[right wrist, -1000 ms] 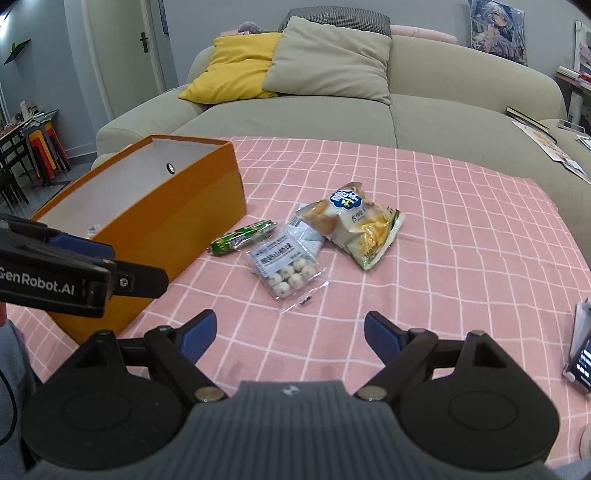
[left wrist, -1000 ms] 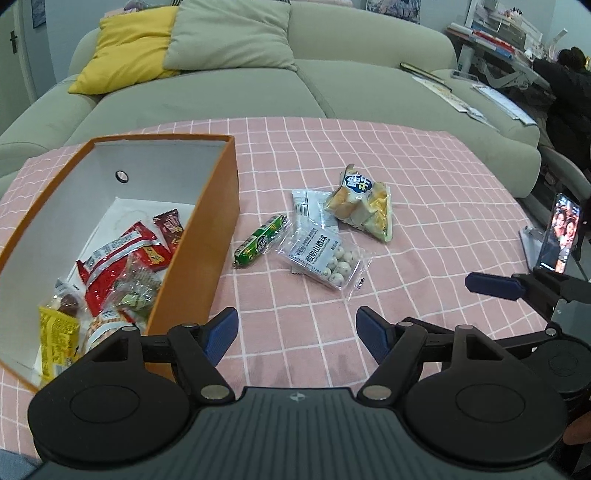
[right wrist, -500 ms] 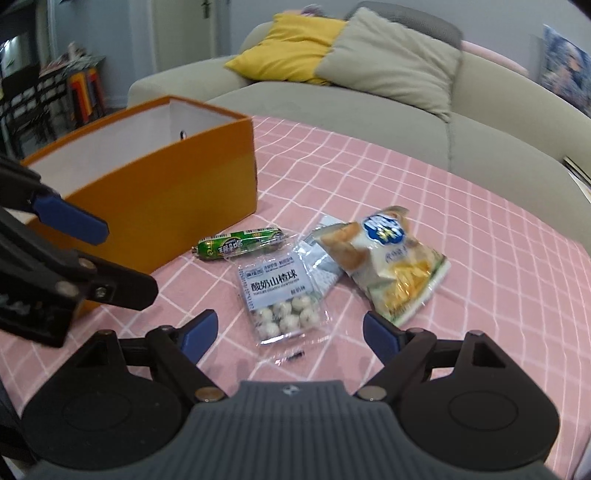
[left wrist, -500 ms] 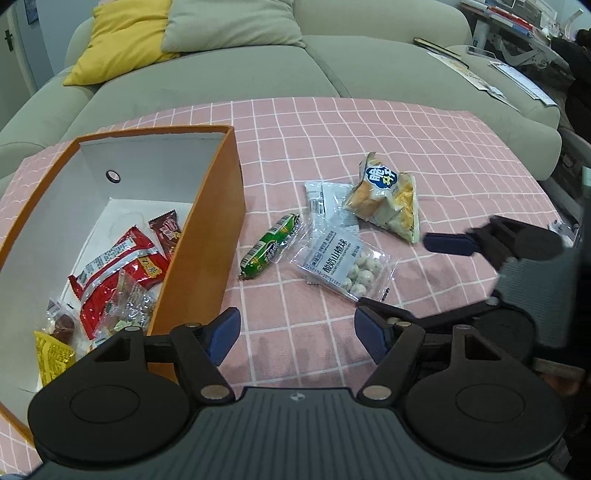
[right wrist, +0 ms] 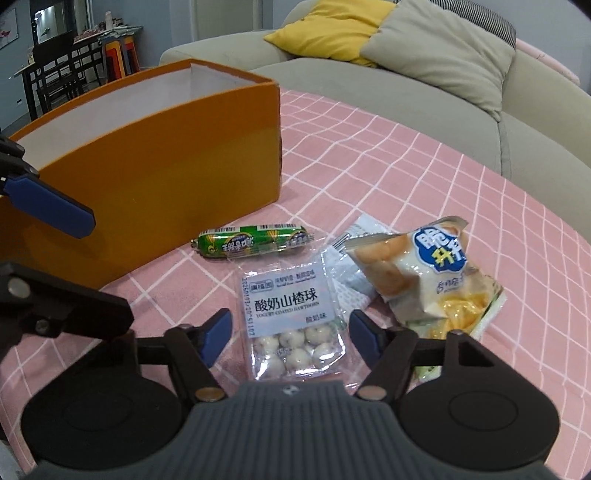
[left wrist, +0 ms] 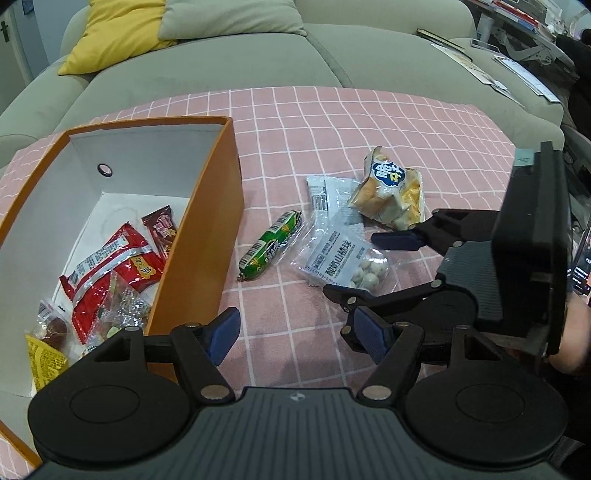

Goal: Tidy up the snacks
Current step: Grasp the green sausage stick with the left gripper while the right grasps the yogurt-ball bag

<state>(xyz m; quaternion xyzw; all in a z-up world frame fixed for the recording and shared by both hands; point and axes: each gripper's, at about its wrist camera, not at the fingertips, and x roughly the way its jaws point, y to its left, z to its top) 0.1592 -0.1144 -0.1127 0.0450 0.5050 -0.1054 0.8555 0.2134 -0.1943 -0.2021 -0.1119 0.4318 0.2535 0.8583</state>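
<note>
An orange box (left wrist: 221, 206) with white walls holds several snack packets, among them a red one (left wrist: 110, 266). On the pink checked cloth lie a green sausage stick (left wrist: 271, 243), a clear bag of white yogurt hawthorn balls (left wrist: 343, 258), a white sachet (left wrist: 327, 195) and a yellow crisp bag (left wrist: 388, 195). My right gripper (right wrist: 290, 336) is open and low, its fingers either side of the ball bag (right wrist: 291, 325); it also shows in the left wrist view (left wrist: 373, 273). My left gripper (left wrist: 295, 332) is open and empty, above the cloth beside the box.
A grey-green sofa (left wrist: 332, 55) with a yellow cushion (left wrist: 122, 29) and a grey cushion (right wrist: 439, 55) stands behind the table. Papers lie on its right arm (left wrist: 480, 70). Chairs and a dark table (right wrist: 66, 66) stand at far left in the right wrist view.
My right gripper has moved forward and down to the bag of white balls, which now lies between its open fingers. My left gripper has tilted down a little; the snacks have not moved.
</note>
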